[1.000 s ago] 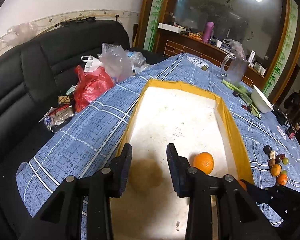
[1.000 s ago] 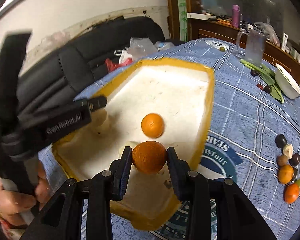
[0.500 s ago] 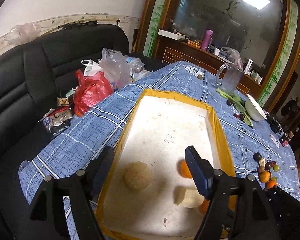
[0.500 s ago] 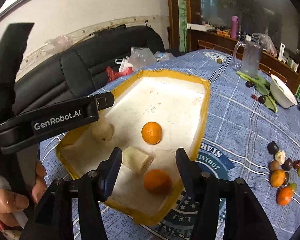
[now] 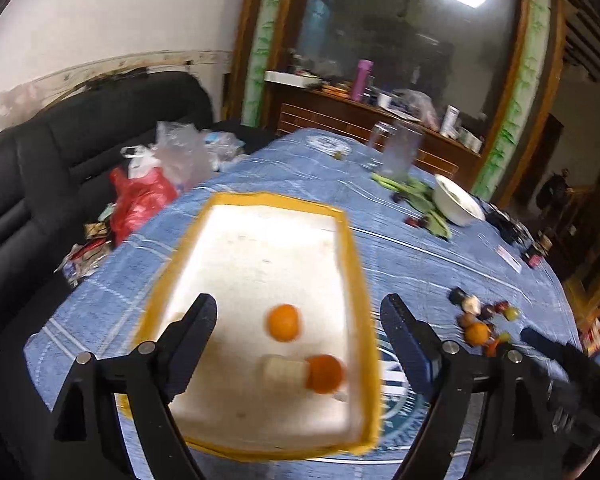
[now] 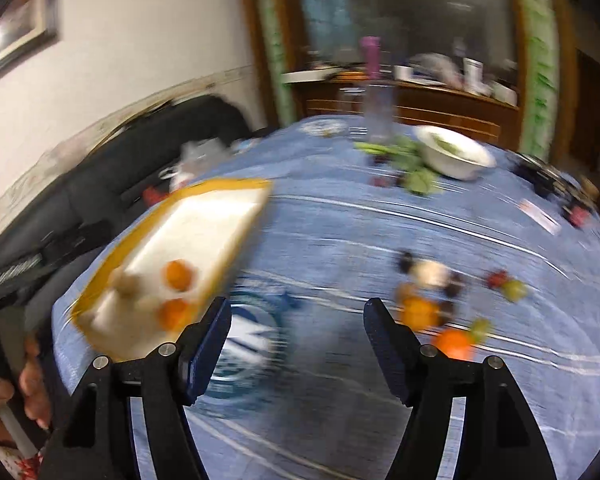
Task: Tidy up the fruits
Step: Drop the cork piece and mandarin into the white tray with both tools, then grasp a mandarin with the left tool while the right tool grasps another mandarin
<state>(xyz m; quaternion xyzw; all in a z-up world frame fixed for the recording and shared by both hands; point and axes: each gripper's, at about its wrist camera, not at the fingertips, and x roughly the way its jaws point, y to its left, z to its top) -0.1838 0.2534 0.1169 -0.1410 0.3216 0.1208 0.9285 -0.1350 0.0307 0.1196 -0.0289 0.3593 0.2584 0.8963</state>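
A white tray with a yellow rim [image 5: 356, 264] lies on the blue cloth. It holds two oranges [image 5: 285, 322] [image 5: 325, 373] and a pale cut piece [image 5: 282, 367]. My left gripper [image 5: 298, 334] is open and empty above the tray's near end. My right gripper [image 6: 296, 344] is open and empty over bare cloth, right of the tray [image 6: 236, 188]. A loose pile of small fruits [image 6: 424, 312] lies on the cloth to its right, with oranges [image 6: 452, 342] among them; the pile also shows in the left wrist view [image 5: 476, 330].
A white bowl [image 5: 458, 204], green leaves [image 5: 412, 192] and a glass jug [image 5: 398, 152] stand at the table's far side. Plastic bags [image 5: 144, 196] lie on a black sofa [image 5: 40, 152] on the left. A sideboard [image 5: 364, 120] stands behind.
The right gripper let go of its orange in the tray, opened wide and swung right toward the loose fruits. The left gripper opened and pulled back from the round tan fruit.
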